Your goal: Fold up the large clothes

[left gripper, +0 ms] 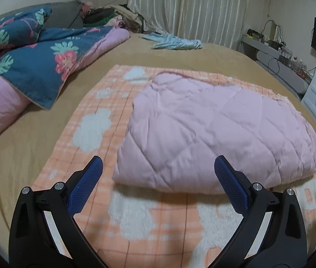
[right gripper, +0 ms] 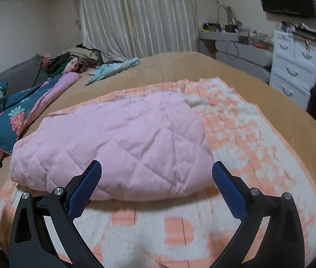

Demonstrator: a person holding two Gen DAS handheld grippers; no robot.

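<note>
A folded pink quilted garment (left gripper: 213,131) lies on the orange checked blanket (left gripper: 95,120) covering the bed (left gripper: 24,151). Left hand-held gripper (left gripper: 158,185) and right hand-held gripper (right gripper: 156,187) hover spread wide, empty.

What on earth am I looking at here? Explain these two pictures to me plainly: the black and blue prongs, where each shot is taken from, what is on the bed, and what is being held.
There is no robot. A person holds a two-finger gripper in each hand, with a fisheye camera on each, looking forward along the fingers. One picture comes from the left gripper, the other from the right gripper. The blue pads are the fingertips.

A tan bed carries an orange checked blanket; on it lies a folded pink quilted cover. A dark floral quilt and a light blue garment lie further back.

Both grippers are open and hold nothing.
</note>
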